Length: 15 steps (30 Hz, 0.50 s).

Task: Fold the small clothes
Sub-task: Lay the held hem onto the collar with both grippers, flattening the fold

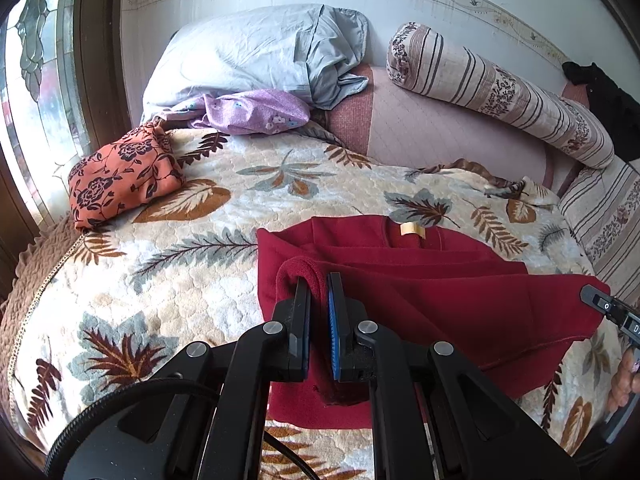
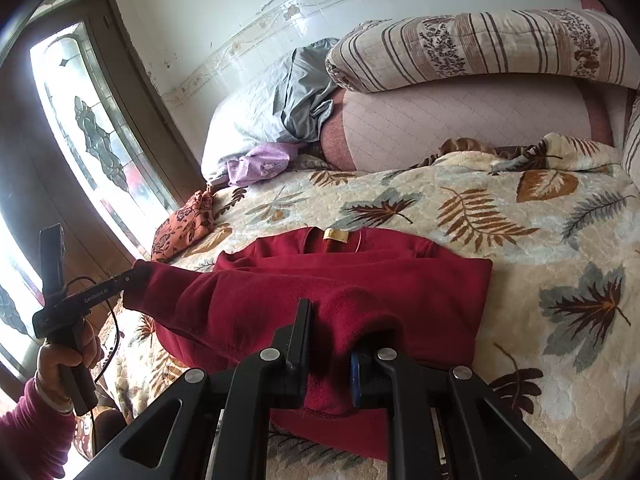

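A dark red fleece top (image 1: 420, 280) lies on the leaf-patterned blanket (image 1: 180, 280), its neck label pointing away from me. My left gripper (image 1: 319, 280) is shut on a fold of the top's lower left edge and holds it lifted. In the right wrist view the same red top (image 2: 320, 280) spreads across the blanket (image 2: 520, 240). My right gripper (image 2: 332, 332) is shut on a thick bunch of its hem, which covers the right finger. The left gripper (image 2: 132, 276) shows at the left of that view, pinching the garment's left corner, held by a hand.
A folded orange floral cloth (image 1: 120, 176) lies at the blanket's far left near the window (image 1: 32, 80). A grey pillow (image 1: 248, 52), a crumpled purple cloth (image 1: 256, 112), a pink cushion (image 1: 440, 136) and a striped bolster (image 1: 500, 96) line the wall.
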Each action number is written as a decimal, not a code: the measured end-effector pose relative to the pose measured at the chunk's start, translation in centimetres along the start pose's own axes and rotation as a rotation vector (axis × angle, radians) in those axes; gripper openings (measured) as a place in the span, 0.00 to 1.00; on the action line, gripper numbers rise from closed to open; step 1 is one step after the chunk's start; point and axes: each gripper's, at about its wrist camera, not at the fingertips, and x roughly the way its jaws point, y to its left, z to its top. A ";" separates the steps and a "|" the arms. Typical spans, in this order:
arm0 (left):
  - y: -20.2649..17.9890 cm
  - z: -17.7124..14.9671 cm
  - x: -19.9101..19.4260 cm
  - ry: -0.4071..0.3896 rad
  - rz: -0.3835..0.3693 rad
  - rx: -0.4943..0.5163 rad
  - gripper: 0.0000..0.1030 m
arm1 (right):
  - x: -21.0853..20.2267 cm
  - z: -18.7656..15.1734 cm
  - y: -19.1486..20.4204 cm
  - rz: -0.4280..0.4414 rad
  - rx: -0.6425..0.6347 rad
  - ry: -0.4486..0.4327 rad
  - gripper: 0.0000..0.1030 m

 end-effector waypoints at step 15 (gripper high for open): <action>-0.7 2.0 3.4 0.015 0.040 0.009 0.06 | 3.3 2.1 -1.2 -0.073 0.012 0.003 0.13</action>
